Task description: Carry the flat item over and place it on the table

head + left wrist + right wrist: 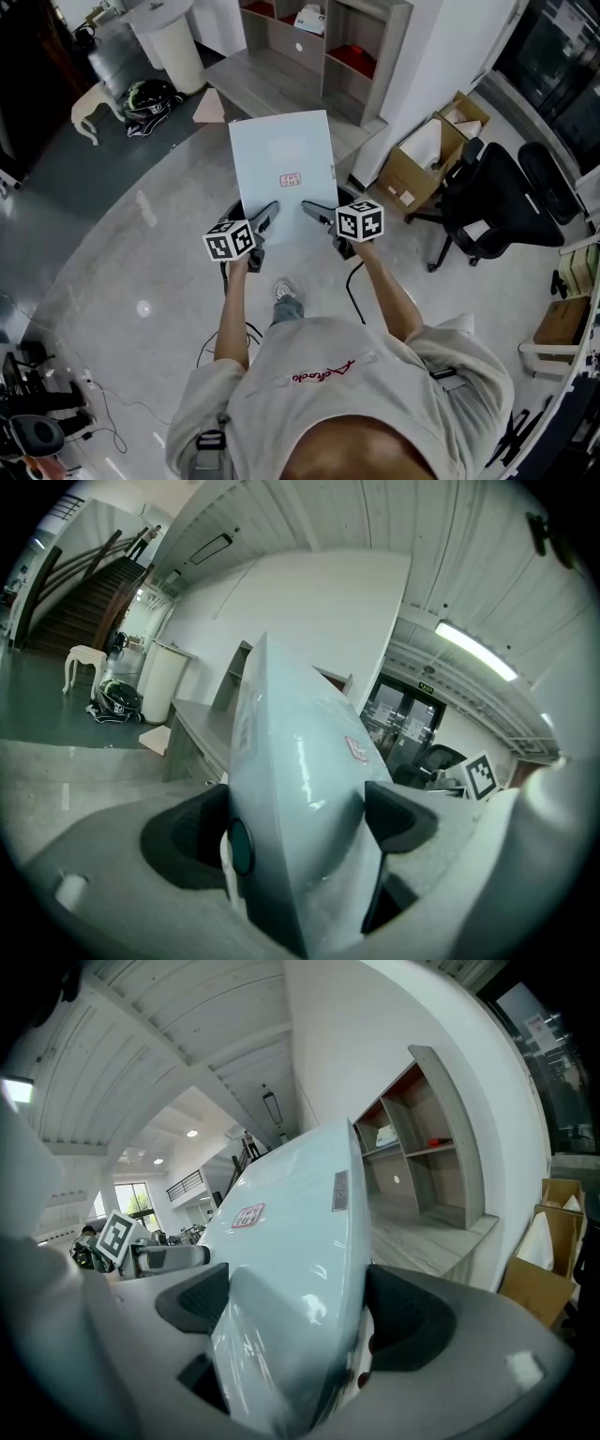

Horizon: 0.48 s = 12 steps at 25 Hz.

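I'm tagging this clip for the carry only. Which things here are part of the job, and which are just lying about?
In the job: flat pale-blue panel, gripped by the left gripper and right gripper.

Lying about: helmet, office chair, open cardboard box, shelf unit, white bin.

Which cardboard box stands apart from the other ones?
The box at the far right edge, alone; the two open boxes sit together against the white wall.

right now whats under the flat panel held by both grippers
Around the panel only grey floor and the edge of a low wooden platform show. The panel covers whatever lies directly beneath it.
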Tool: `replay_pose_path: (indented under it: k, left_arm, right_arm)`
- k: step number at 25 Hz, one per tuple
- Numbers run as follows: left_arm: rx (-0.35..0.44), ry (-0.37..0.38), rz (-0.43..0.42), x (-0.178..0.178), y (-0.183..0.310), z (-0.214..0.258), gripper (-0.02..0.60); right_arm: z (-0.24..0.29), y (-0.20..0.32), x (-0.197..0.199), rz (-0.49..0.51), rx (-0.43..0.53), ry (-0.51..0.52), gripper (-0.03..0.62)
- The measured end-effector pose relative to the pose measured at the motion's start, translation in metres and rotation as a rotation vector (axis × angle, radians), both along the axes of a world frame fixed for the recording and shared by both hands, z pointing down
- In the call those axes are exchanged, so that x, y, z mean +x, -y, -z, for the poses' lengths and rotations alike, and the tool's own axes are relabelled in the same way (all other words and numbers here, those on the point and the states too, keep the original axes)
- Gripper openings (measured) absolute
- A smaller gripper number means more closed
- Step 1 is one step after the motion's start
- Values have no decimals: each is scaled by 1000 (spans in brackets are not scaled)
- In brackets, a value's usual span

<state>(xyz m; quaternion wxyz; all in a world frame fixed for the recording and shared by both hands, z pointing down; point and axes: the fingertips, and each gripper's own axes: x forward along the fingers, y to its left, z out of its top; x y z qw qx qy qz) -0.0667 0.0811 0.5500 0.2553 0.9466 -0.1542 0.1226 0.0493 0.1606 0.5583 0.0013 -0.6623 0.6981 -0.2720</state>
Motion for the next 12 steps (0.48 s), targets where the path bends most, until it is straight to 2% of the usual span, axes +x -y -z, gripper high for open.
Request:
replay_pose_path:
  k: [12]
  left_arm:
    - [30,-15,-25,41,141,25,466]
  right_arm:
    - [26,138,39,-27,35,-15,477]
